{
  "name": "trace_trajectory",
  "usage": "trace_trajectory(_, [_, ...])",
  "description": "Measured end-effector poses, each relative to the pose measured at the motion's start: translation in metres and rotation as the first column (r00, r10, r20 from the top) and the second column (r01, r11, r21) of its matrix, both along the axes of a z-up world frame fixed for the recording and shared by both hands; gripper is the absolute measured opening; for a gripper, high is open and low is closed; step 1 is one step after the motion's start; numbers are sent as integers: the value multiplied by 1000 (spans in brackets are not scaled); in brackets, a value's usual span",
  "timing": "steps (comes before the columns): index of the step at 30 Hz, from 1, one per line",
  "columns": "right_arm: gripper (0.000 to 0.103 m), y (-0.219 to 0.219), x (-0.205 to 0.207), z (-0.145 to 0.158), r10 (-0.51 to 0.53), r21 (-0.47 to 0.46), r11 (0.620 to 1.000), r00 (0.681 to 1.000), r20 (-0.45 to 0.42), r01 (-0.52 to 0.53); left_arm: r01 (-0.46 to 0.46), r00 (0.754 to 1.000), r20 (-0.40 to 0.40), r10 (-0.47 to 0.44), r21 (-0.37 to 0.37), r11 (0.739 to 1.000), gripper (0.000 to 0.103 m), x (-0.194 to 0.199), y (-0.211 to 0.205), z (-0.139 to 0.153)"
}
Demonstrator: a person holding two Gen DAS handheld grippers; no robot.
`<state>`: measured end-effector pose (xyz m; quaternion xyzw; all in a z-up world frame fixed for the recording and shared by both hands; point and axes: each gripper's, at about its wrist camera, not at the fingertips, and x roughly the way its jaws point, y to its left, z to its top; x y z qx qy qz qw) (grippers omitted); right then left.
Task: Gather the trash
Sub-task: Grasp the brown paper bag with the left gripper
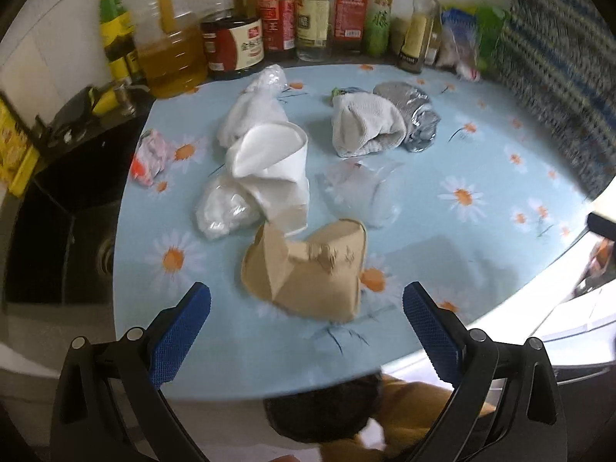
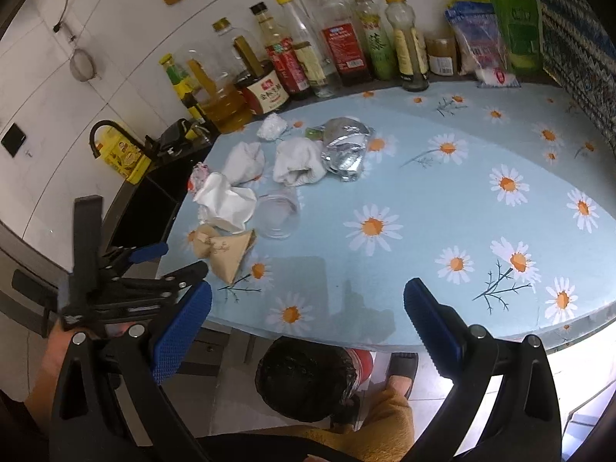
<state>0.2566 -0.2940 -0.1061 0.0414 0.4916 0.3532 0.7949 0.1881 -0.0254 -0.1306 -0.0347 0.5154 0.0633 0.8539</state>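
1. Left gripper: jaws released and empty, held just short of the crushed brown paper cup near the front edge of the desk.
2. Right gripper: jaws released, empty, over bare desk.
3. Crumpled white paper cup, clear plastic cup, 2 white socks and foil pouch lay scattered behind.

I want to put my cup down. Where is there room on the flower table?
The right half of the daisy tablecloth is bare, from the silver foil pouch to the front edge. The left is crowded: crushed brown paper cup, white paper cup, clear plastic cup.
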Motion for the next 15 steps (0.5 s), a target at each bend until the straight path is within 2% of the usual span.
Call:
trace_trajectory(6, [99, -10, 15, -10, -16, 3, 1000, 999, -34, 16, 3, 998, -67, 0, 51, 999, 97, 21, 3, -29])
trace_trajectory(11, [99, -11, 23, -17, -17, -24, 1000, 999, -30, 16, 35, 996, -87, -30, 58, 998, 97, 30, 0, -38])
trace_trajectory(15, [99, -8, 30, -21, -2, -16, 1000, 999, -41, 1, 63, 995, -87, -54, 105, 992, 96, 33, -4, -40])
